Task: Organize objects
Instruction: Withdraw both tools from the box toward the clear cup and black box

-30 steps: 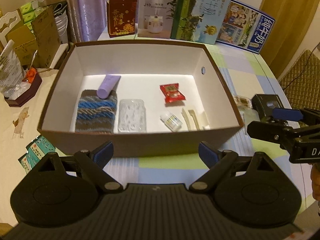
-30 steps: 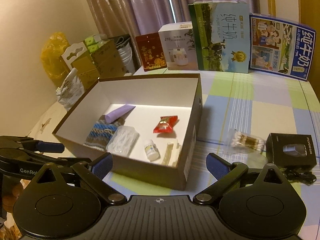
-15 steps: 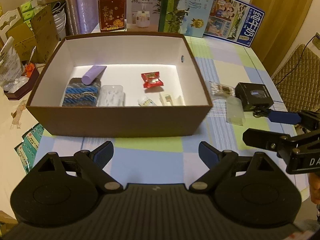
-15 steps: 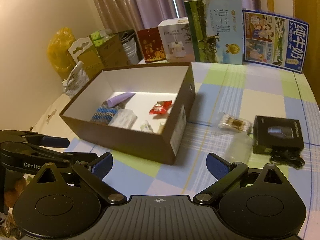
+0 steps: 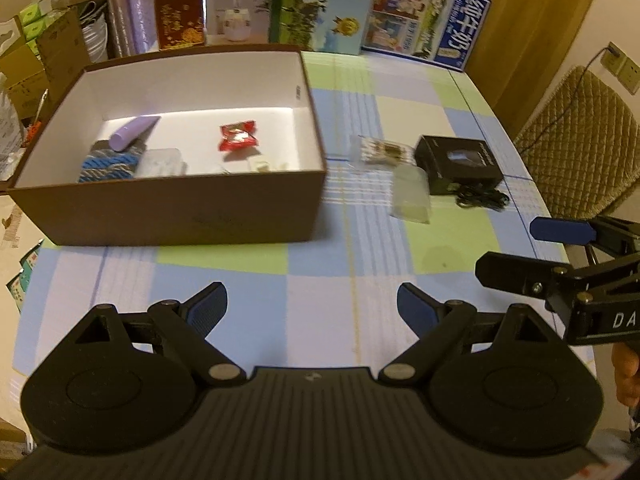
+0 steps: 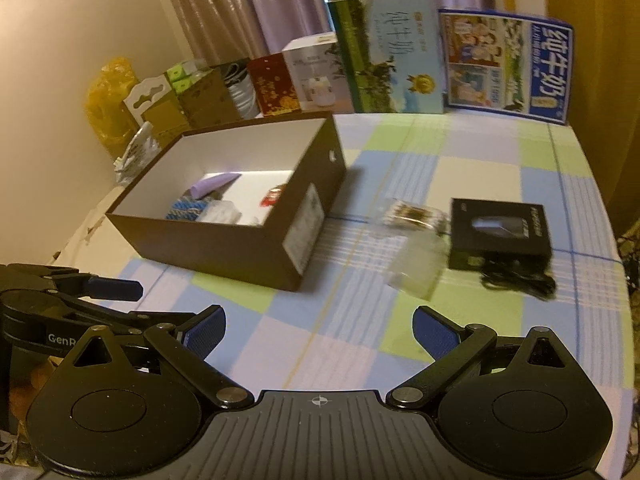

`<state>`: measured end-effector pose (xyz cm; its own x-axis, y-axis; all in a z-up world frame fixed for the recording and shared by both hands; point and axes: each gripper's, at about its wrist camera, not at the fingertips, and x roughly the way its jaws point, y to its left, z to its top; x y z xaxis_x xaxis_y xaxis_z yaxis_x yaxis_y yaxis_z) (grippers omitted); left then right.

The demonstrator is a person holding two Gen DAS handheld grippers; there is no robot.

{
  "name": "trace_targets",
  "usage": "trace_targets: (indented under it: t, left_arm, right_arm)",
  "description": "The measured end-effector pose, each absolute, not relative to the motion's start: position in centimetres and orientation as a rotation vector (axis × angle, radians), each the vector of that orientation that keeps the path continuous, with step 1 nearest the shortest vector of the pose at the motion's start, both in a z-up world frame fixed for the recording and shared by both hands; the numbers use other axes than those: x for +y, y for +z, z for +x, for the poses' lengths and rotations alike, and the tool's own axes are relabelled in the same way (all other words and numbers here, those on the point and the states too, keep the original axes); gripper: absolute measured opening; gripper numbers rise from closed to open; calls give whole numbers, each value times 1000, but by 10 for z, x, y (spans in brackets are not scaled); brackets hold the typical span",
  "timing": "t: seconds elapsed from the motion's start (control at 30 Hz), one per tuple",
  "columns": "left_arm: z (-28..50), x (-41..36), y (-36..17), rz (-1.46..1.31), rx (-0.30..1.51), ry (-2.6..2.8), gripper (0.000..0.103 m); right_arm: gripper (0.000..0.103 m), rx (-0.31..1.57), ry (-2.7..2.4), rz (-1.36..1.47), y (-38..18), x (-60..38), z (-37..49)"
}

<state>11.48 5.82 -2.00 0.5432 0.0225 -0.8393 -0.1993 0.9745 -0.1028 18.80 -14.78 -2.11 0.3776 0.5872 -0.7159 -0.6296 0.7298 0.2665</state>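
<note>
Here both grippers are hanging over the near edge of the counter (image 5: 320, 264), tilted downward. The left gripper (image 5: 312, 308) is showing its jaws spread wide with nothing between them, and the right gripper (image 6: 319, 330) is likewise standing wide open and empty. In the left wrist view the right gripper is reaching in from the right edge, with part of a hand (image 5: 626, 372) showing below it.

Compared with a second ago, both cameras are sitting farther back from the brown box (image 5: 172, 210): it is filling less of each view, more checked cloth is showing in front of it, and the jaws are keeping the same width.

The box is sitting open on the left part of the counter, white inside. In it are lying a blue knitted pouch (image 5: 110, 164), a clear plastic case (image 5: 162, 162), a lilac tube (image 5: 134, 132) and a red snack packet (image 5: 237, 140). To the right of the box, outside it, are resting a black carton (image 5: 458, 164) with a dark cord (image 5: 482, 200) just in front, a clear bag (image 5: 412, 196) and a blurred packet of cotton swabs (image 5: 380, 150).
</note>
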Motion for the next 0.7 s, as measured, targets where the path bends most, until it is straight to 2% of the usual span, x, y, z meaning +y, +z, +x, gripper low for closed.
trace_targets:
  t: [0.7]
  left_arm:
    - [149,-10,-36,-163,1024,70,90]
  right_arm:
    - [97,922,633,9,-34,-236,216]
